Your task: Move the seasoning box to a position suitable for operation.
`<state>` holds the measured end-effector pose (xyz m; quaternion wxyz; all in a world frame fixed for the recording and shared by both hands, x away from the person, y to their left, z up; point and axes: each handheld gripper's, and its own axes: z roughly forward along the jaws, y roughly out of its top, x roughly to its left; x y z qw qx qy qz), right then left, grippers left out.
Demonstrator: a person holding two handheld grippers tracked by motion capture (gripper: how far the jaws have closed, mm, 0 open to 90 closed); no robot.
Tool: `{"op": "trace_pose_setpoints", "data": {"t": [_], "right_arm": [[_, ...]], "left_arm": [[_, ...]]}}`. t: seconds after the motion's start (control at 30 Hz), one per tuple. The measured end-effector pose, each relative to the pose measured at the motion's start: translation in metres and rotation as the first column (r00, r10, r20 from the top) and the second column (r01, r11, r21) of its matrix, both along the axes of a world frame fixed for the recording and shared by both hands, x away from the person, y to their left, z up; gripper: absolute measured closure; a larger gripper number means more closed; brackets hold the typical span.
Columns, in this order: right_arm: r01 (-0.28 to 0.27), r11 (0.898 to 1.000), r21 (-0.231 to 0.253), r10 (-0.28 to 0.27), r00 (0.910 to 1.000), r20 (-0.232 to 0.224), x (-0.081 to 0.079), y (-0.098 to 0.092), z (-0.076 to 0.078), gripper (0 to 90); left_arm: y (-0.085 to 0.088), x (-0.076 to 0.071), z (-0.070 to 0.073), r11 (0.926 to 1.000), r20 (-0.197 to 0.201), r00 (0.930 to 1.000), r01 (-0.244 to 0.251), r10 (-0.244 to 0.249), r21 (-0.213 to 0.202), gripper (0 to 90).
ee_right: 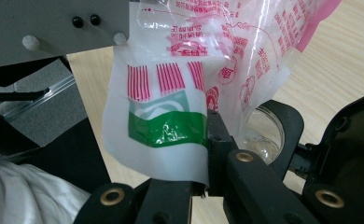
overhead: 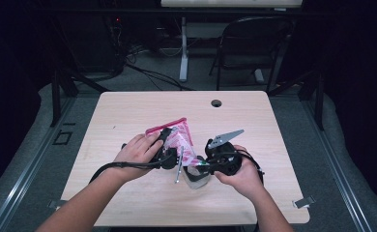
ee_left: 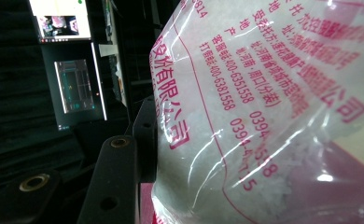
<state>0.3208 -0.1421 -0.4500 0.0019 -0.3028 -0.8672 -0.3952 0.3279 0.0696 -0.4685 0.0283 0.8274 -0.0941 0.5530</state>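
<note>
Printed plastic bag [ee_left: 264, 116] of white granules, clear glass jar [ee_right: 264, 130] beneath

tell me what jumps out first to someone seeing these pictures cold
The pink-printed plastic bag of white grains, held up over the middle of the wooden table between the left gripper and the right gripper. The right gripper view shows its jaws pinching the bag's green-printed corner, with a clear glass jar just beyond it.

The bag [ee_left: 264, 107] is made of thin, shiny, see-through plastic, printed pink. Rough white grains are seen inside. The jar [ee_right: 264, 133] looks like smooth clear glass. The tabletop [overhead: 143, 104] is pale matt wood.
</note>
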Motion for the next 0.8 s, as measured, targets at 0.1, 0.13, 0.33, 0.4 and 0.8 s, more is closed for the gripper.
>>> {"op": "trace_pose_setpoints", "data": {"t": [0.1,0.13,0.33,0.4,0.8], "right_arm": [[-0.001,1.000,0.001,0.001,1.0000,-0.002,0.0001,0.0005,-0.0005,90.0],[-0.001,1.000,0.000,0.001,1.0000,-0.004,0.0000,0.0007,-0.0005,90.0],[-0.001,1.000,0.003,0.001,1.0000,-0.003,-0.0003,0.0015,-0.0007,90.0],[0.000,1.000,0.008,0.000,1.0000,-0.003,-0.0005,0.0014,-0.0005,90.0],[0.000,1.000,0.008,0.000,1.0000,-0.001,-0.0005,0.0018,-0.0011,90.0]], "left_arm": [[0.0002,-0.0001,-0.0002,1.0000,-0.005,1.0000,-0.001,0.001,0.005,59.9],[0.0001,-0.0002,0.0003,0.9998,-0.003,1.0000,0.002,-0.002,0.018,59.9],[0.0001,-0.0003,0.0018,0.9995,-0.007,1.0000,0.003,-0.003,0.031,60.4],[0.0000,-0.0004,0.0028,0.9994,-0.004,1.0000,0.004,-0.004,0.034,60.5],[0.0002,-0.0011,0.0028,0.9985,0.005,0.9998,0.017,-0.017,0.052,61.3]]}}
